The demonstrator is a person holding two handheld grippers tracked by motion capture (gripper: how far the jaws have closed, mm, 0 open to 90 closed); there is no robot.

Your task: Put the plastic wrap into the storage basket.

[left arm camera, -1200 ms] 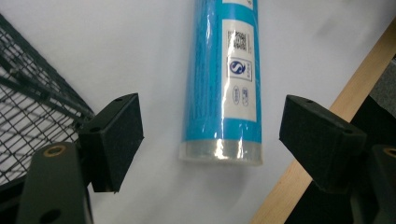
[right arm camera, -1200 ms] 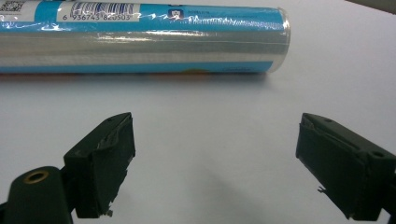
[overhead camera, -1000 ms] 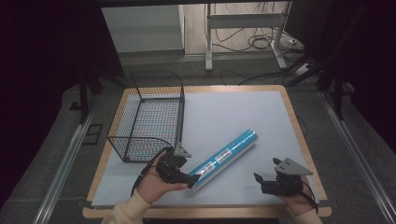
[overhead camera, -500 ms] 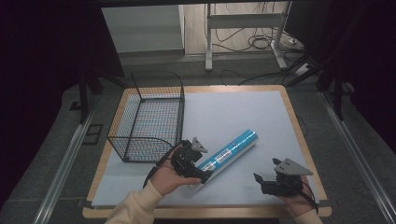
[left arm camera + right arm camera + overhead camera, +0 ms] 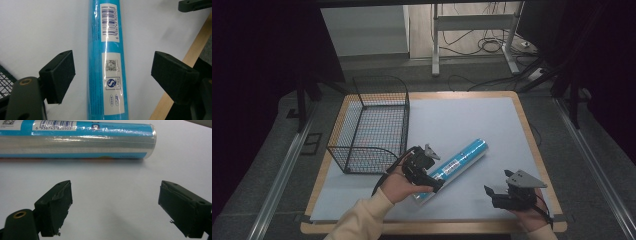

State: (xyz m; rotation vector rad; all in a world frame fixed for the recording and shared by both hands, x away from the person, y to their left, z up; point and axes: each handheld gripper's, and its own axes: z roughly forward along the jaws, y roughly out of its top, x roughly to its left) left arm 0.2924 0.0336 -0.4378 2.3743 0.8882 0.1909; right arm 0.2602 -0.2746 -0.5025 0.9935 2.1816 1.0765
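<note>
My left tool, jaws just widening, straddles the glossy blue cylindrical roll (film-wrapped, untouched); right tool gapes released.

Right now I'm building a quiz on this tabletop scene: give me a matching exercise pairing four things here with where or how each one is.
Things:
1. blue roll
2. wire basket
3. left gripper
4. right gripper

Places or states:
A. stands empty at the table's left side
B. jaws open either side of the roll, pads clear of it
C. lies flat on the white mat, barcode label up
D. jaws open over bare mat, with the roll's end ahead of them

Pairs: 1-C, 2-A, 3-B, 4-D
</note>
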